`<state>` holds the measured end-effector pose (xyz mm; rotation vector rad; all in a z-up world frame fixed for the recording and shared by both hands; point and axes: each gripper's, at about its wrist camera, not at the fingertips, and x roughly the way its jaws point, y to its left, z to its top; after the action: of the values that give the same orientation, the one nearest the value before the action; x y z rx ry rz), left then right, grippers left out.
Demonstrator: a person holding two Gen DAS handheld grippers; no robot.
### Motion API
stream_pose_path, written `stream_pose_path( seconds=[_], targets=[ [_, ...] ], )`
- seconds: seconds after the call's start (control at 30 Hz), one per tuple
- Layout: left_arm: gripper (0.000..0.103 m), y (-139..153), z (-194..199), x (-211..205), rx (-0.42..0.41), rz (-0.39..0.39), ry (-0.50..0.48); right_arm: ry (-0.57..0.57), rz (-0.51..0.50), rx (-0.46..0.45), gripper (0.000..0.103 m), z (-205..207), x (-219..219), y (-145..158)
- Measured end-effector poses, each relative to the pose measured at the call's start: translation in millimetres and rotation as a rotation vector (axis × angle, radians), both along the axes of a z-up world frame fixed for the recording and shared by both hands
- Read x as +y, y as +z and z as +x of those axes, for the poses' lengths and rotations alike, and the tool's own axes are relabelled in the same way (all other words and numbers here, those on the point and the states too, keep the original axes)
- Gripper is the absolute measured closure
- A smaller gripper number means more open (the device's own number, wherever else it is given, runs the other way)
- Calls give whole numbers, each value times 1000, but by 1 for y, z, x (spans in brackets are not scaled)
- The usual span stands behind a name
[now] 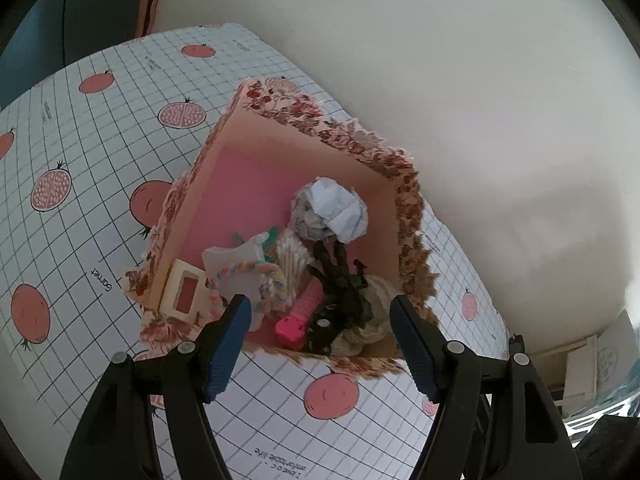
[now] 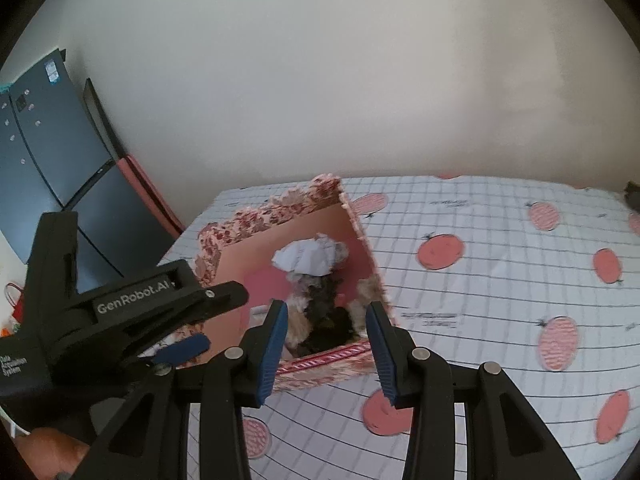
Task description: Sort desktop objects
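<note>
A floral storage box [image 1: 352,140] with a pink inside stands on the table. In it lie a crumpled white paper ball [image 1: 340,210], a black hair claw [image 1: 340,276], a pink clip [image 1: 298,320], a pastel braided rope [image 1: 256,276], cotton swabs [image 1: 290,260] and a cream rectangular frame [image 1: 186,292]. My left gripper [image 1: 320,344] hovers open above the box's near edge, nothing between its fingers. In the right wrist view the same box [image 2: 280,212] sits ahead with the paper ball [image 2: 308,258] on top. My right gripper [image 2: 326,346] is open and empty over its near wall. The left gripper [image 2: 180,320] reaches in from the left.
The table wears a white grid cloth [image 2: 500,280] printed with pomegranates and runs far to the right. A plain wall stands behind. A dark blue fridge [image 2: 40,152] and a pink board [image 2: 148,192] lean at the left. A small dark object [image 2: 632,196] lies at the far right edge.
</note>
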<state>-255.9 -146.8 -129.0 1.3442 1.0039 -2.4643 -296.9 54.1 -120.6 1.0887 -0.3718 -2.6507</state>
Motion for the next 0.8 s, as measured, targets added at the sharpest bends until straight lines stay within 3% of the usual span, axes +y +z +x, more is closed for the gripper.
stream_pose_path(
  seconds=[0.07,0.27,0.57,0.67,0.8],
  targets=[
    [30,7,1,9,10,-21,-23,-29,16,-6,57,4,9,6],
    [30,19,3,42,-15,-126,-93,-72,26,-8,36,24,42,25],
    [29,38,7,84,-20,-206,-143,-106,70,-41,19,45,89,39],
    [29,47,11,96,-15,-235,-155,-134,60,-53,8,48,105,43],
    [17,56,16,109,1,-278,-175,-172,64,-82,2,52,124,45]
  ],
)
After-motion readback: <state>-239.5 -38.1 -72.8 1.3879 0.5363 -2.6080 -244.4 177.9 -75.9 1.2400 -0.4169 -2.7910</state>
